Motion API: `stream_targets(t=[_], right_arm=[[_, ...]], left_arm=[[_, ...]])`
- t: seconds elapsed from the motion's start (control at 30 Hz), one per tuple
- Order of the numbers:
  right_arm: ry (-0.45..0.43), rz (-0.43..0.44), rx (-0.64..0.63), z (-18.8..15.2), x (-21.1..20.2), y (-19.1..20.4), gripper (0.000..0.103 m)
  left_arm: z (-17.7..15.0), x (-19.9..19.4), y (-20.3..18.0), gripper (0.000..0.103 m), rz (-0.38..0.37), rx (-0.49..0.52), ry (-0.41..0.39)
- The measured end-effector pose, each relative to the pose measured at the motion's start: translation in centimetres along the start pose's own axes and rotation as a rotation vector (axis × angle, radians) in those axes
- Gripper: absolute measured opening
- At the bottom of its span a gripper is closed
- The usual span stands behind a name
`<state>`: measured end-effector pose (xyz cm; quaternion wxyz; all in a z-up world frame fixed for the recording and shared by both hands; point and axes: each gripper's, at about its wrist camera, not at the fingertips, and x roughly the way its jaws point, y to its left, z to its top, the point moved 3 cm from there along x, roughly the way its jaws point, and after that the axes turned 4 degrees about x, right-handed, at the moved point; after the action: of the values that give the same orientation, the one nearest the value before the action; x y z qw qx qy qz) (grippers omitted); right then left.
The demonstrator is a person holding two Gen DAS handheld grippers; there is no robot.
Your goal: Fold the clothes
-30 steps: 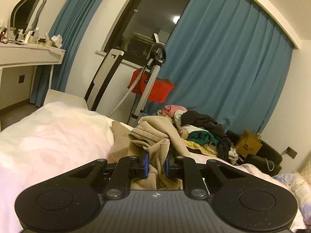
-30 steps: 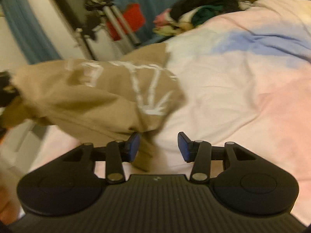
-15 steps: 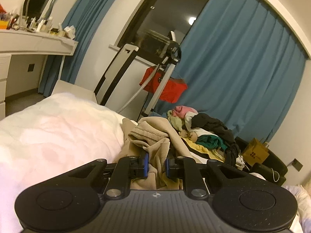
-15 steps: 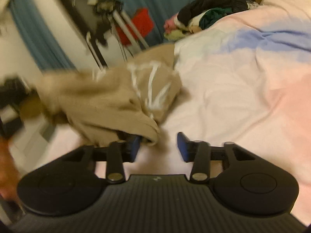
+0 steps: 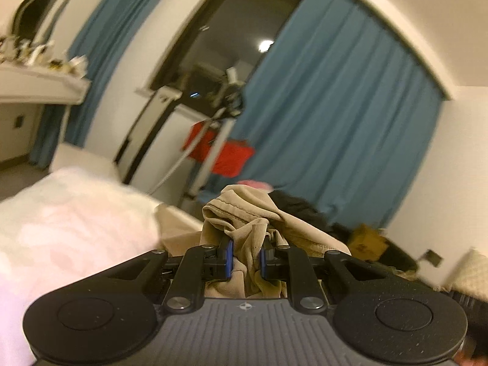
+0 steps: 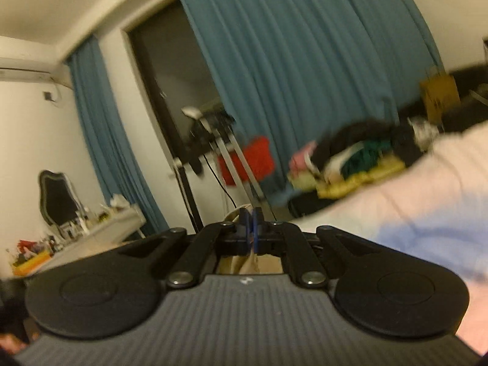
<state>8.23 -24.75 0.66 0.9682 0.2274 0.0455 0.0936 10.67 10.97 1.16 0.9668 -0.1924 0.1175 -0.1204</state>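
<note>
Tan garment (image 5: 244, 213): soft cloth, ribbed knit at the bunched part.
Black tongs (image 5: 245, 257): matt plastic, ridged housing.
Blue curtain (image 5: 335, 128): matt pleated cloth.

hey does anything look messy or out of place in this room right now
Yes: a jumbled heap of unfolded clothes lies at the bed's far edge. The tan garment is bunched up rather than flat, clamped in the left gripper. Nothing looks spilled or damaged.
</note>
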Motion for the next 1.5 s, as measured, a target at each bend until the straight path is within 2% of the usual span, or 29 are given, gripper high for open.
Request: stream_targets(t=[0.07,0.13,0.23,0.4,0.47,0.57,0.63,0.7,0.83,0.97,1.07,1.2,1.3,1.4,1.5], right_arm=[[-0.027,0.042,-0.086,2.2,-1.8,1.5,0.005],[-0.045,0.074,-0.160,3.7,-3.0,2.8,0.005],[0.023,0.090,-0.168,3.4,-2.5,2.6,0.005],[0.182,0.055,-0.063,-1.4,0.5,-0.5,0.005],[0.250,0.038,-0.021,-3.5,1.5,-1.7,0.005],[0.324,0.010,0.021,-5.4,2.4,-2.7,0.005],[0.339,0.005,0.046,-5.5,2.6,-3.0,0.005],[0.343,0.009,0.068,-5.4,2.3,-3.3,0.005],[0.349,0.026,0.093,-5.2,1.6,-3.3,0.005],[0.343,0.034,0.070,-5.2,0.9,-3.0,0.005],[0.332,0.038,0.058,-4.9,0.4,-2.7,0.005],[0.312,0.038,0.054,-4.7,-0.2,-2.5,0.005],[0.294,0.030,0.052,-4.6,-0.5,-2.6,0.005],[0.291,0.017,0.053,-4.5,-0.6,-2.9,0.005],[0.300,0.002,0.047,-4.6,-0.4,-3.1,0.005]], left_arm=[[0.7,-1.0,-0.3,0.017,-0.059,0.003,-0.009],[0.8,-1.4,-0.3,0.018,-0.103,0.009,0.016],[0.0,0.0,-0.1,0.019,-0.083,0.043,0.118],[-4.1,5.3,0.7,0.027,0.104,0.193,0.449],[-5.1,6.2,1.1,0.028,0.154,0.216,0.516],[-4.5,6.1,0.7,0.050,0.147,0.229,0.515],[-4.2,5.1,0.1,0.072,0.132,0.262,0.485],[-4.4,3.5,-0.7,0.079,0.110,0.304,0.449],[-6.0,-0.4,-3.3,0.082,0.027,0.394,0.368],[-7.2,-0.9,-6.9,0.084,-0.046,0.556,0.285],[-9.4,1.2,-9.3,0.085,-0.072,0.681,0.303],[-13.1,4.8,-11.0,0.085,-0.045,0.875,0.352],[-14.7,6.1,-10.5,0.084,0.039,0.968,0.322],[-14.0,6.2,-9.6,0.083,0.145,0.963,0.239],[-11.2,5.2,-8.3,0.085,0.194,0.830,0.149]])
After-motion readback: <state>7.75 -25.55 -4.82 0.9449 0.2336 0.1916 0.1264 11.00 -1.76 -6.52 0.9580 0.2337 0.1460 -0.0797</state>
